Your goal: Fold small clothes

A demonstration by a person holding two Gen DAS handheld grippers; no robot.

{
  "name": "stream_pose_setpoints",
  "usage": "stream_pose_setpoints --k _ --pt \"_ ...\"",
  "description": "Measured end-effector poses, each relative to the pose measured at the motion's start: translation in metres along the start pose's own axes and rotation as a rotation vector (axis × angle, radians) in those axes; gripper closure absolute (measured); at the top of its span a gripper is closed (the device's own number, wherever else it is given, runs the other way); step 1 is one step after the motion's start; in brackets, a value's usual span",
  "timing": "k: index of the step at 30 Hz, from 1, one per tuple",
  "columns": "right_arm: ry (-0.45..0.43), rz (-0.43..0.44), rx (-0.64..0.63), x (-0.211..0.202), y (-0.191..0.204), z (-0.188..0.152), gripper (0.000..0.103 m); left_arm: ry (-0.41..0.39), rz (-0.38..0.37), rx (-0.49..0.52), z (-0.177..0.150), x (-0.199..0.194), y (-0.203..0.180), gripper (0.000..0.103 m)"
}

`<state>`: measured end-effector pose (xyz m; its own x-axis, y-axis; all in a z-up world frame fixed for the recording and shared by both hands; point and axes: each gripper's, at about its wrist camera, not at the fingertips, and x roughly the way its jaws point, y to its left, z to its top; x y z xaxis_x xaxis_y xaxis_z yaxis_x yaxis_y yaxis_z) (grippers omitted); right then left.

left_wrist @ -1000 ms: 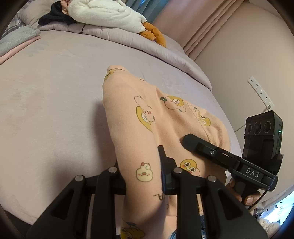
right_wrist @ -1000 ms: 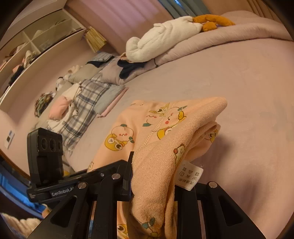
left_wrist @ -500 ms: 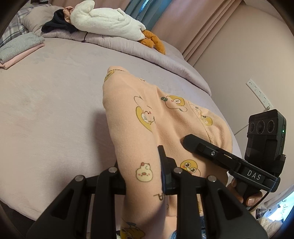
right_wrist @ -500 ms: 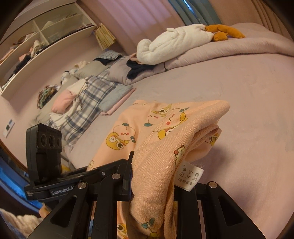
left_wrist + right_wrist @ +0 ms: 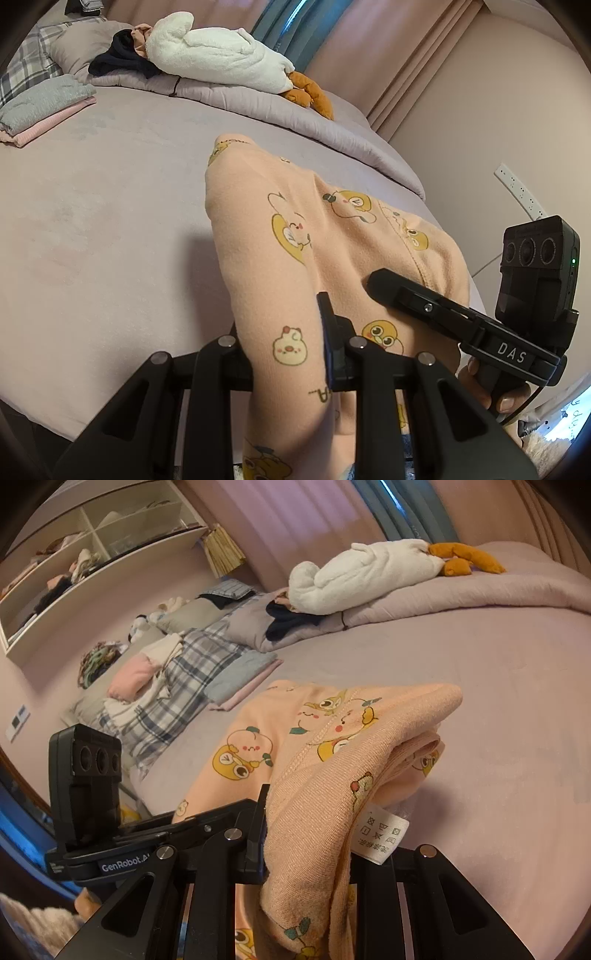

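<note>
A small peach garment (image 5: pixel 295 236) printed with yellow cartoon animals is stretched above the mauve bed (image 5: pixel 103 229) between both grippers. My left gripper (image 5: pixel 288 354) is shut on one bunched edge of it, the cloth draping over the jaws. The right gripper (image 5: pixel 413 295) shows at the right of the left wrist view, clamped on the other side. In the right wrist view my right gripper (image 5: pixel 306 834) is shut on a thick folded edge of the garment (image 5: pixel 332 746), with a white care label (image 5: pixel 382 832) hanging by it. The left gripper (image 5: pixel 221 823) sits to its left.
A white plush toy (image 5: pixel 218 55) with orange feet lies on the rolled quilt at the far end. Folded grey and pink clothes (image 5: pixel 40 107) lie at the left, by plaid bedding (image 5: pixel 173 698). Wall shelves (image 5: pixel 92 554) hang beyond. A power strip (image 5: pixel 521 192) hangs on the right wall.
Both grippers have lifted slightly with the garment held; more of the far bed and pillows has come into view. The grips are unchanged.
</note>
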<state>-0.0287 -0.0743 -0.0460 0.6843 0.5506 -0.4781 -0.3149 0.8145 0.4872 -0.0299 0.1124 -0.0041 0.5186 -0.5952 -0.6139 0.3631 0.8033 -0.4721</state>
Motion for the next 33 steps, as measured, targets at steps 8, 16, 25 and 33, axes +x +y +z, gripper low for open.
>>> stream_pose_setpoints --k 8,16,25,33 --pt "0.004 -0.013 -0.026 0.003 0.008 0.0 0.078 -0.004 0.003 -0.006 -0.001 -0.004 0.005 0.079" --pt "0.005 -0.017 -0.036 0.006 0.014 0.001 0.078 -0.01 0.007 -0.007 0.002 -0.007 0.01 0.079" --pt "0.007 -0.018 -0.043 0.009 0.018 0.002 0.078 -0.011 0.017 -0.009 0.002 -0.007 0.01 0.079" --pt "0.008 -0.018 -0.044 0.008 0.017 0.003 0.078 -0.011 0.019 -0.008 0.002 -0.008 0.01 0.078"
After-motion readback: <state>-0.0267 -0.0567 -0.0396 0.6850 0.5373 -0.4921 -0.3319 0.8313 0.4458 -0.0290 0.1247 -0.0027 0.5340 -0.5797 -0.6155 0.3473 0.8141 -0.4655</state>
